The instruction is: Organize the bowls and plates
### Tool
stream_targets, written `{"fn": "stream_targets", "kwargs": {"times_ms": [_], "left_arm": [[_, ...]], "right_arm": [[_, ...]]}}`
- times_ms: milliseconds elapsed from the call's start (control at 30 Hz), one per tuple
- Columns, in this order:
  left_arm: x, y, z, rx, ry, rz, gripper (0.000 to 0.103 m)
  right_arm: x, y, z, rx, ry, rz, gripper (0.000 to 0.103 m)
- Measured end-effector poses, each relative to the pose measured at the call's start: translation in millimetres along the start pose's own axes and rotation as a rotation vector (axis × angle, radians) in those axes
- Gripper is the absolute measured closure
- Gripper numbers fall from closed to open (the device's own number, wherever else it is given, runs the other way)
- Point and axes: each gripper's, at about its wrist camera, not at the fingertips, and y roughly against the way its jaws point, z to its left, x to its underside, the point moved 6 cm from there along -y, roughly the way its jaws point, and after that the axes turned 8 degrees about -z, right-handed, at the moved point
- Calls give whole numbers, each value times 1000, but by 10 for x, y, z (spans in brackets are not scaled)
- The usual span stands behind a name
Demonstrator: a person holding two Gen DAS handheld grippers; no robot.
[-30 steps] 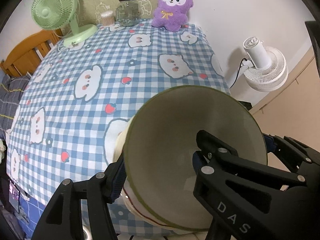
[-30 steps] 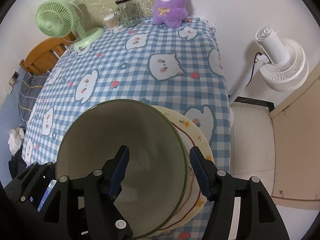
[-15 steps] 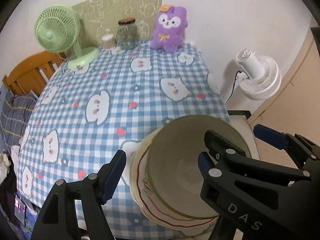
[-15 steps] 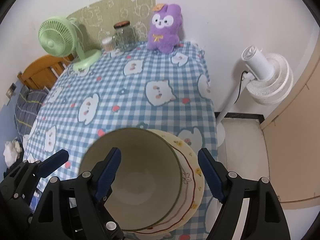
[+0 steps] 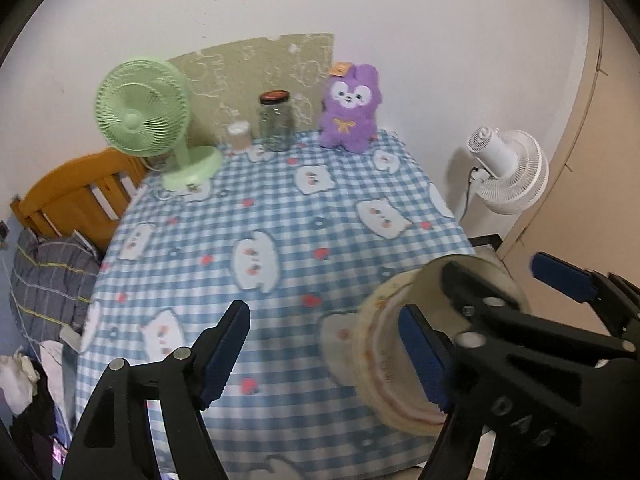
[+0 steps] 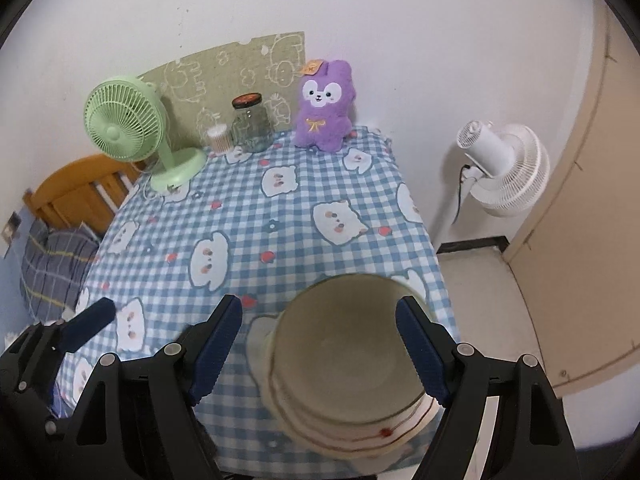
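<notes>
Both tools spread, nothing pinched. The left tool (image 5: 326, 350) hangs over the checkered table (image 5: 280, 216), its jaws just opened wider and empty. The right tool (image 6: 318, 346) sits above the green-rimmed bowl (image 6: 344, 356); its jaws also just opened wider, with the bowl below them, untouched. The bowl is nested on cream plates (image 6: 360, 436) with red trim at the table's near right edge. At the far edge: green fan (image 6: 124, 128), glass jar (image 6: 251, 124), purple plush (image 6: 324, 106).
</notes>
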Motion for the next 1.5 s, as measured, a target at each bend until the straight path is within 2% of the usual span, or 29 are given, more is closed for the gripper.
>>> {"fn": "stream_targets", "kwargs": {"times_ms": [267,567,667,833,1000,1100,1400,1500], "left_arm": [[156,237,618,-22,2,-51,24],[442,406,1098,-43,-8,-81,24],[543,424,1159,-50,-15,-96,24],[757,398,1210,-38,-9,-78,24],[1000,349,1273,-85,28,-68,24],[1099,388,1272,-112,33,-104,24],[1302,496,1205,-113,43,-128,23],[1296,513,1221,-139,45,-135,20]], "right_arm": [[185,302,384,47,-21,-86,21],[556,407,635,89,1,-109,21],[693,395,673,90,10,-105,21],[912,350,684,77,18,-106,21],[1101,342,713,52,59,-113,21],[1206,342,695,37,63,-110,21],[1337,396,664,10,54,-123,21],[1344,409,672,6,49,-129,21]]}}
